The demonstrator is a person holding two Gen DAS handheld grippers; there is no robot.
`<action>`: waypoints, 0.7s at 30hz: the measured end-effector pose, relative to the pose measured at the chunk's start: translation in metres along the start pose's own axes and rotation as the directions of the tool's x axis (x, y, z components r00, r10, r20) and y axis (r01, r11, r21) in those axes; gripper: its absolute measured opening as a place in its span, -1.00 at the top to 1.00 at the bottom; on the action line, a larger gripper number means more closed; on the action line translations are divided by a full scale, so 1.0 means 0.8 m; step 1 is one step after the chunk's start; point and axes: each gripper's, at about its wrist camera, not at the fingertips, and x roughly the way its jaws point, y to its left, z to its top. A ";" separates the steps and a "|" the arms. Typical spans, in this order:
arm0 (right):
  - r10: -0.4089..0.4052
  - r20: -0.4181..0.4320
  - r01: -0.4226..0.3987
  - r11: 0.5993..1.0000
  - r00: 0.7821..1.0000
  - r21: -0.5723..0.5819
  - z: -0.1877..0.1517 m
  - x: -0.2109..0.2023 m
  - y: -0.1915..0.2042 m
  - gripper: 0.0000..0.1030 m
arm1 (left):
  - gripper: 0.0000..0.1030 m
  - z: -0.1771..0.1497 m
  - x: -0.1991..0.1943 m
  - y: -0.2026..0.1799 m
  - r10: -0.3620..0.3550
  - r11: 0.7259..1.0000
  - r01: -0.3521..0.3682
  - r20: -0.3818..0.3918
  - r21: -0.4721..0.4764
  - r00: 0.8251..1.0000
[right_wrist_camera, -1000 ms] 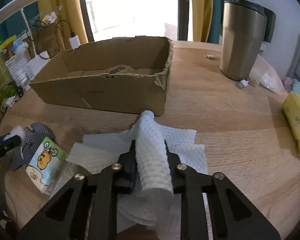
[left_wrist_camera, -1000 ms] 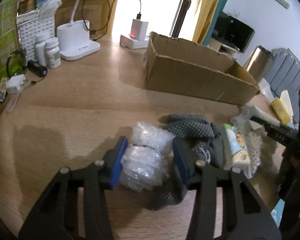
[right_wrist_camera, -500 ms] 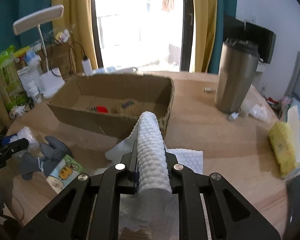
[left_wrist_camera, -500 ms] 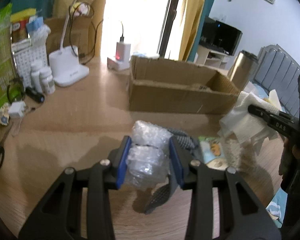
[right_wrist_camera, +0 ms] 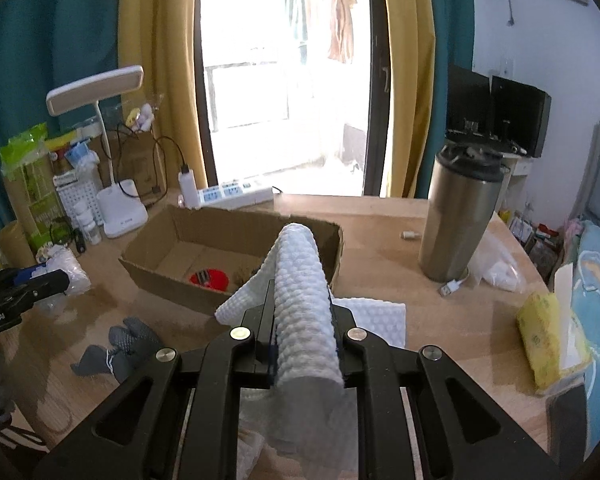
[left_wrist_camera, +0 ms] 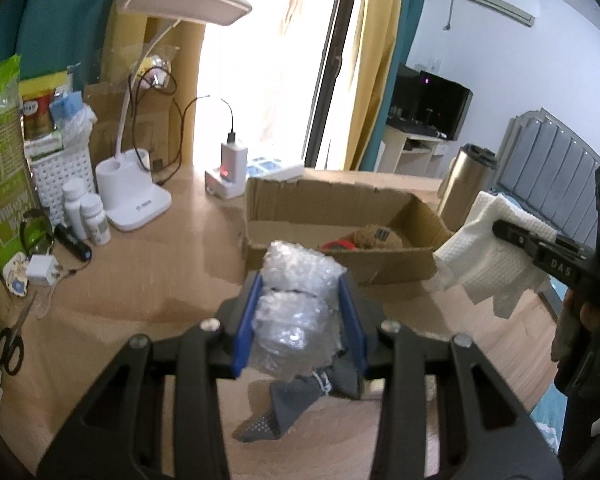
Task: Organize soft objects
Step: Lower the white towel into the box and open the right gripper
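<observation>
Transport step, both loads airborne. The left tool (left_wrist_camera: pixel 300 320) is clamped on a bubble-wrap bundle (left_wrist_camera: pixel 298 304); the right tool (right_wrist_camera: pixel 302 344) is clamped on a white quilted cloth (right_wrist_camera: pixel 304 300). The cardboard box (right_wrist_camera: pixel 228 256) lies ahead of and below both tools, already holding a red item (right_wrist_camera: pixel 209 279). Next move, by judgement: advance each tool over the box rim, then part the jaws. Compared with a second ago, both loads have risen off the worktop (left_wrist_camera: pixel 148 280); grey gloves (right_wrist_camera: pixel 120 346) remain there.
</observation>
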 end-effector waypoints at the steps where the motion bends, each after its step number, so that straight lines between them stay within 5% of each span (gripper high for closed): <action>1: 0.003 0.006 -0.003 1.000 1.000 -0.003 0.003 -0.001 0.000 0.68 | 0.22 0.003 -0.001 -0.001 -0.001 1.000 0.001 0.006 0.001 1.000; 21: 0.140 0.039 -0.136 0.987 0.989 -0.085 0.052 0.037 0.068 0.68 | 0.22 0.037 0.002 0.015 -0.005 1.000 0.005 0.046 -0.002 0.999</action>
